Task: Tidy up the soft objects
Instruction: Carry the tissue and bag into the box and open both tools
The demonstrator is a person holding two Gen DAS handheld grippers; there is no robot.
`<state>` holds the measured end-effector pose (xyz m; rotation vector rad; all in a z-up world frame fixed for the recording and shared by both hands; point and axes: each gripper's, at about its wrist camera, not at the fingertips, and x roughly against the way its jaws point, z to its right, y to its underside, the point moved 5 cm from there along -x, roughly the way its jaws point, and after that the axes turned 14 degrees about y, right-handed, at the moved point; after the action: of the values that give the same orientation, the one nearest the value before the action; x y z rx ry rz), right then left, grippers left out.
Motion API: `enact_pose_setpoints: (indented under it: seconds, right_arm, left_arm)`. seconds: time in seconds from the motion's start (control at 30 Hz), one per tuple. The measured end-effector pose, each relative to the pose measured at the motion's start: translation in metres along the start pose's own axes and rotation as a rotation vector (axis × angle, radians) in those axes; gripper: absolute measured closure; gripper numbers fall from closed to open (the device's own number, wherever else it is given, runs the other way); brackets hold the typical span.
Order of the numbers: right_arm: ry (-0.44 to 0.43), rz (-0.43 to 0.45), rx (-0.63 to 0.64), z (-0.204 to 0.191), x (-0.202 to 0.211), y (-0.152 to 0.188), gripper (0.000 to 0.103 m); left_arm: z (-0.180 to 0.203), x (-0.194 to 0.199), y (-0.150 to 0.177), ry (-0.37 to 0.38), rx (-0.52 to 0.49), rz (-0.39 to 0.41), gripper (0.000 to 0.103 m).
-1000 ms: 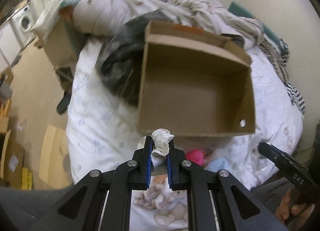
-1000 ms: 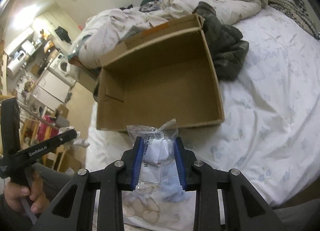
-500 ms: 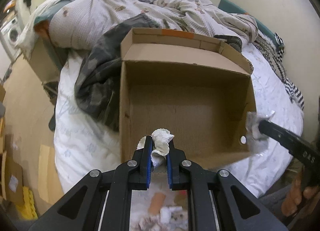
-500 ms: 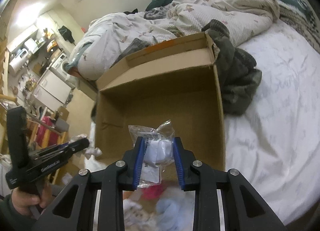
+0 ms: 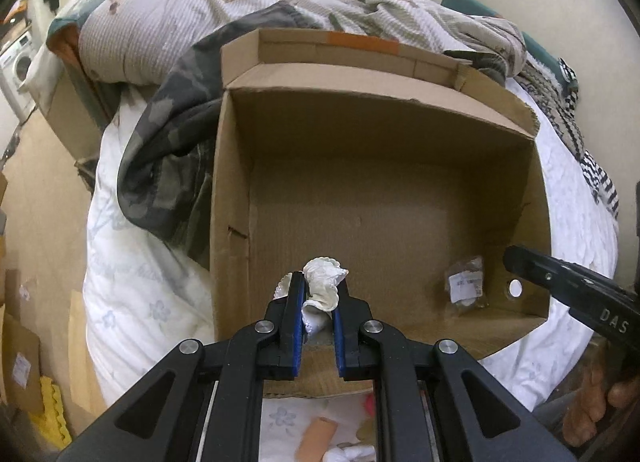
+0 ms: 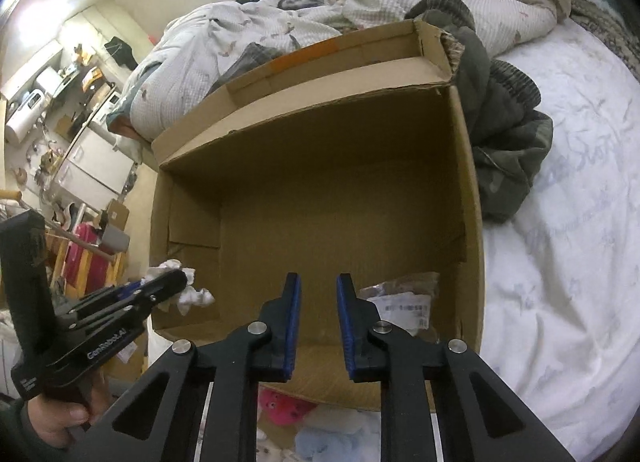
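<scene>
Soft white cloth (image 5: pixel 322 288), scalloped along its edge and bunched into a wad, sits clamped between the blue pads of the left hand-held gripper (image 5: pixel 317 302), which hangs over the near left part of an open cardboard box (image 5: pixel 400 133). From the right-hand camera the same cloth (image 6: pixel 192 294) shows as a crumpled white lump at the tip of that gripper (image 6: pixel 172 286), just inside the box's left wall, with a hand (image 6: pixel 60 418) gripping the black handle below it. A clear plastic packet (image 5: pixel 466 286) with a white printed label lies on the box floor in the near right corner, touching the side wall beside a small round hole; in the right view the packet (image 6: pixel 404 302) lies just right of the right hand-held gripper (image 6: pixel 318 302). That gripper's jaws are closing with nothing between them, a clear gap showing between the blue pads, and it hovers over the near edge of the box. The box rests on a bed covered by a white flowered sheet (image 6: pixel 560 262). A dark green garment (image 6: pixel 504 149) is heaped against the box's side, and a rumpled pale duvet (image 5: pixel 280 1) lies piled beyond its far wall. On the sheet near the box's front edge lie a pink plush toy (image 6: pixel 284 410) and a pale blue soft toy (image 6: pixel 332 442).
</scene>
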<state>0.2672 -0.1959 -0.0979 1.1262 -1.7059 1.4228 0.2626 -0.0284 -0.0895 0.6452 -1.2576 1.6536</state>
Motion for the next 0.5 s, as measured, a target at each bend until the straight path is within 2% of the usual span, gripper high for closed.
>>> enact_pose_setpoints:
  seconds: [0.13, 0.2, 0.23, 0.27, 0.3, 0.33, 0.47, 0.5]
  right_arm:
    - [0.001, 0.008, 0.012, -0.0010, 0.0014, 0.0018, 0.082]
    - [0.001, 0.009, -0.006, 0.0022, 0.0004, 0.0002, 0.078]
    - [0.006, 0.004, -0.017, 0.0038, -0.0003, 0.0003, 0.073]
    - [0.016, -0.002, -0.023, 0.0054, -0.0012, 0.0001, 0.054]
    - [0.019, -0.003, -0.028, 0.0063, -0.0012, 0.0004, 0.030]
    - [0.015, 0.003, -0.035, 0.0069, -0.0005, 0.0002, 0.025]
    - [0.016, 0.012, -0.038, 0.0065, 0.0018, 0.0003, 0.024]
    - [0.019, 0.013, -0.040, 0.0066, 0.0024, 0.0005, 0.023]
  left_arm:
    - [-0.0037, 0.0020, 0.0004, 0.007, 0.015, 0.015, 0.092]
    - [-0.0052, 0.0033, 0.0011, 0.008, 0.024, 0.021, 0.092]
    - [-0.0051, 0.0038, 0.0009, 0.011, 0.026, 0.022, 0.092]
    - [-0.0043, 0.0041, 0.0004, 0.016, 0.026, 0.024, 0.092]
    - [-0.0033, 0.0047, 0.0008, 0.017, 0.021, 0.026, 0.092]
    - [-0.0025, 0.0048, -0.0001, 0.011, 0.015, 0.028, 0.092]
    - [-0.0001, 0.0066, 0.0005, 0.006, 0.011, 0.035, 0.085]
    - [0.0003, 0.0065, 0.0005, 0.009, 0.013, 0.033, 0.080]
